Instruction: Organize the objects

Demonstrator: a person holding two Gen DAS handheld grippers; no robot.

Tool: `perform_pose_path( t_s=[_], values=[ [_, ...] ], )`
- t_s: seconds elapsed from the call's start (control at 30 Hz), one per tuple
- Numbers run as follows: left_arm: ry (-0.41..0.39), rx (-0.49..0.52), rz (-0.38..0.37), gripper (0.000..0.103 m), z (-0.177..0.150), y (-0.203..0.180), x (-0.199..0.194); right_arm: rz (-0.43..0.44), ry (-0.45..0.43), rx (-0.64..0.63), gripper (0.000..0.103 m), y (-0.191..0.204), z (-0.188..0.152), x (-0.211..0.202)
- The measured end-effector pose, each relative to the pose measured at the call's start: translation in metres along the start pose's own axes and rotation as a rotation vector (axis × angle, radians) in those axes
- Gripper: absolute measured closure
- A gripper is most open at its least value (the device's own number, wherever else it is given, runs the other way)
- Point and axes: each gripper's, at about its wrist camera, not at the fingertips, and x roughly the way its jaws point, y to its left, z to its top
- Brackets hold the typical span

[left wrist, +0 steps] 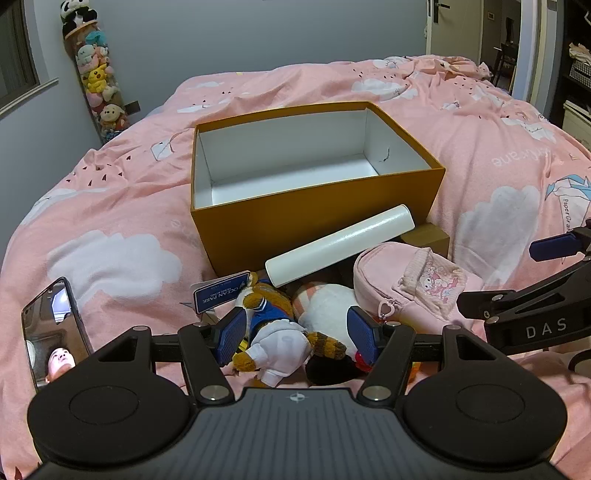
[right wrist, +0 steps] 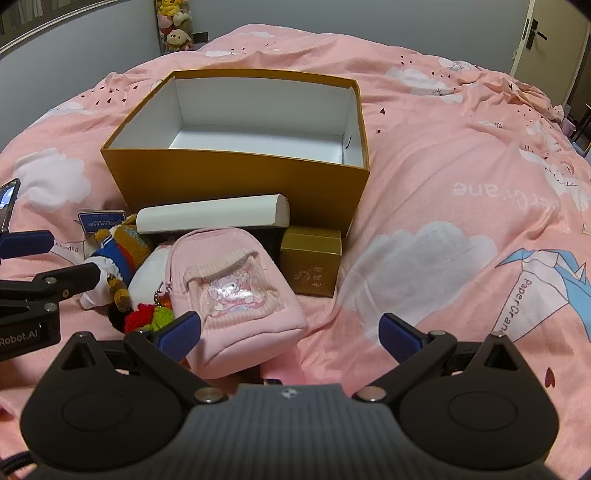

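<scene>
An open, empty orange box (left wrist: 317, 218) (right wrist: 236, 177) stands on the pink bed. In front of it lie a white tube (left wrist: 340, 245) (right wrist: 212, 216), a pink mini backpack (left wrist: 410, 282) (right wrist: 236, 291), a small gold box (right wrist: 310, 260) and a plush toy in blue and white clothes (left wrist: 273, 328) (right wrist: 110, 264). My left gripper (left wrist: 297, 334) is open with its jaws on either side of the plush toy, not closed on it. My right gripper (right wrist: 290, 334) is open, just in front of the backpack's lower right corner.
A phone (left wrist: 55, 328) lies on the pink duvet (right wrist: 461, 184) at the left. A tall tube of plush toys (left wrist: 98, 77) leans on the wall behind the bed. A door (left wrist: 436, 22) is at the far right.
</scene>
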Motion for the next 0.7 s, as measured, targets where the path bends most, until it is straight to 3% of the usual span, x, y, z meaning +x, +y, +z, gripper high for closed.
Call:
perform_pose_path(
  t_s=[0.7],
  values=[
    [0.009,0.022,-0.017,0.029,-0.0009,-0.0029,0.0018,0.000,0.005,0.004,0.001,0.0011,-0.0021,0.0021]
  ],
)
